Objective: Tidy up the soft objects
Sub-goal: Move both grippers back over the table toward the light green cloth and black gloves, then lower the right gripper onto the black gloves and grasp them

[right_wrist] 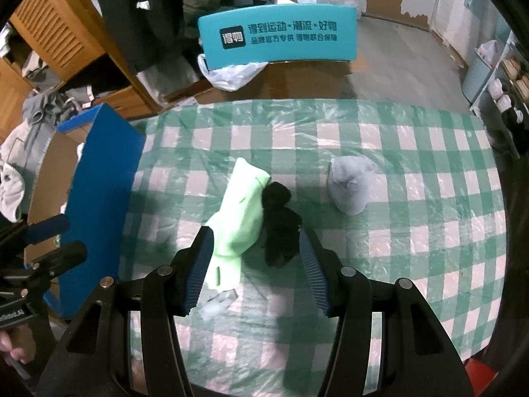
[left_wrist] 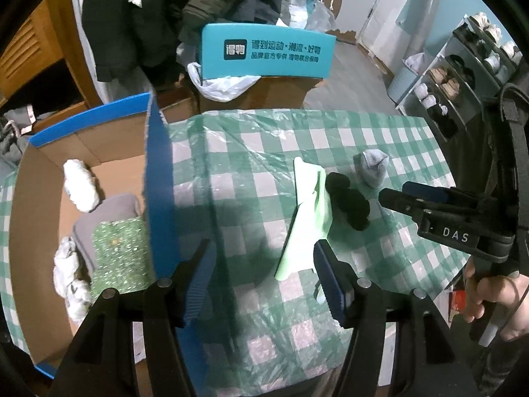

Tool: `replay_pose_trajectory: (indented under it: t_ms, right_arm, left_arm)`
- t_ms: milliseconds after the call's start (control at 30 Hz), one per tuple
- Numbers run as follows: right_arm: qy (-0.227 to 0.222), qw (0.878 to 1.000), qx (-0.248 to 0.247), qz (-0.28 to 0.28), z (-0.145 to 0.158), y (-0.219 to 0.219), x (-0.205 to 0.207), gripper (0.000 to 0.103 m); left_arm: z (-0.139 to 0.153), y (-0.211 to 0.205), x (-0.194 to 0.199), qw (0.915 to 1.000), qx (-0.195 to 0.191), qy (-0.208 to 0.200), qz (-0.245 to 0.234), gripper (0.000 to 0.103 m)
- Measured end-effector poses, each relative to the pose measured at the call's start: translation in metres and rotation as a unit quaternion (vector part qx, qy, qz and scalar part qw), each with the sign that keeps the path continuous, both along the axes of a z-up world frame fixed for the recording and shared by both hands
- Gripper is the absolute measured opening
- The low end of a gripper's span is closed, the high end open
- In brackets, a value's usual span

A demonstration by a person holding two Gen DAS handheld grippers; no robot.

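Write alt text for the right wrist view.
The open right gripper hovers over a light green cloth and a black sock bundle on a green checked tablecloth. A grey sock bundle sits farther right; a blue-edged cardboard box stands left.

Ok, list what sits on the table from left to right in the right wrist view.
Cardboard box with its blue flap, then light green cloth, then black soft item touching the cloth's right edge, then grey rolled sock standing apart.
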State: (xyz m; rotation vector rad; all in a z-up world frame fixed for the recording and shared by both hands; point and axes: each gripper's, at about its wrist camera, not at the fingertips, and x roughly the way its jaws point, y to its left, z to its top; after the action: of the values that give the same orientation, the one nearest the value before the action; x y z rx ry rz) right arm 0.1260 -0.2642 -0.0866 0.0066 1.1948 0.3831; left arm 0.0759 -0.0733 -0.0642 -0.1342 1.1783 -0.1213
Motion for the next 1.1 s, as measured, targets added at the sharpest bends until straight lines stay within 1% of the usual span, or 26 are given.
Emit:
replay_pose_trajectory:
  t_ms: [233,333,467,567,767,867,967,1100]
  right_arm:
    - [0.009,1.000,0.003,-0.002,-0.016,-0.004,0.010,0.054]
    - [0.016,1.000,-0.001,-0.003,-0.025,-0.003,0.015,0.054]
    - [0.028,1.000,-0.004,-0.002,-0.040,-0.003,0.021,0.054]
    - [0.036,0.999,-0.012,-0.001,-0.052,-0.003,0.025,0.054]
    - [0.059,0.998,-0.027,0.001,-0.078,-0.005,0.030,0.054]
    - [0.064,0.997,-0.031,0.002,-0.084,-0.007,0.032,0.054]
    - [0.069,0.997,-0.029,0.006,-0.088,-0.006,0.033,0.054]
    - [0.072,0.997,-0.033,0.017,-0.093,-0.001,0.035,0.054]
  left_arm:
    - [-0.016,-0.015,0.014,0.9999,-0.007,0.012,-0.009,0.063]
    - [-0.022,-0.023,0.019,0.9997,-0.007,0.014,-0.017,0.069]
    - [-0.032,-0.031,0.027,0.9994,-0.005,0.021,-0.026,0.069]
    - [-0.042,-0.035,0.032,0.9989,-0.010,0.034,-0.031,0.069]
    - [-0.062,-0.044,0.042,0.9979,-0.003,0.051,-0.039,0.069]
    - [-0.068,-0.045,0.046,0.9976,-0.006,0.057,-0.038,0.069]
    - [-0.072,-0.048,0.049,0.9974,-0.006,0.059,-0.040,0.074]
    - [-0.078,-0.052,0.049,0.9967,-0.001,0.064,-0.050,0.074]
